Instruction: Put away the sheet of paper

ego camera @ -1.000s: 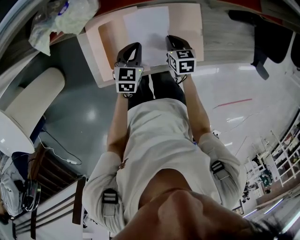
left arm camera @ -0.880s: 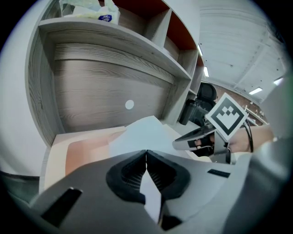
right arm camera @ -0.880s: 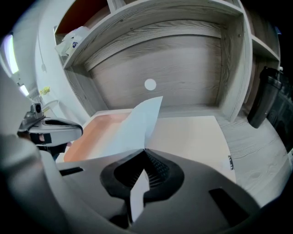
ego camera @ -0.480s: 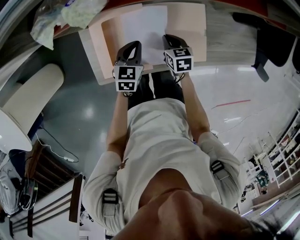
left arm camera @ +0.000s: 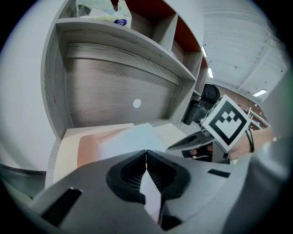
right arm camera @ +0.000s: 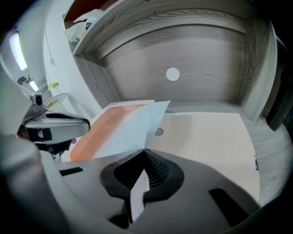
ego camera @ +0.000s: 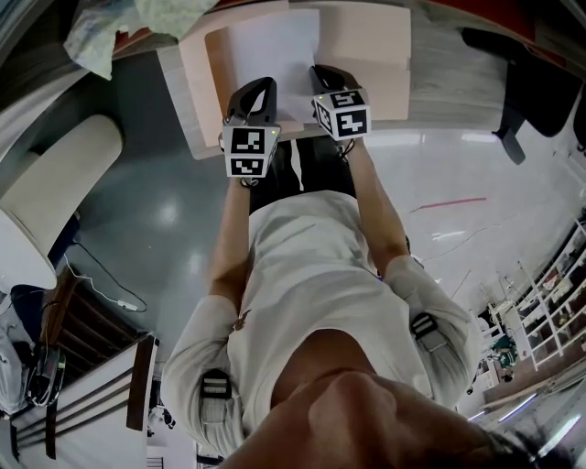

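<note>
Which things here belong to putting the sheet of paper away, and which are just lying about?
Belongs to the job:
- sheet of paper, clamped by the left gripper and the right gripper
- open peach folder beneath it, likely where it goes

Just lying about:
- plastic bag on the shelf above
- cream chair off to the left

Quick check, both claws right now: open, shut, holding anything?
Left claw: closed on the paper.
Right claw: closed on the same paper.
</note>
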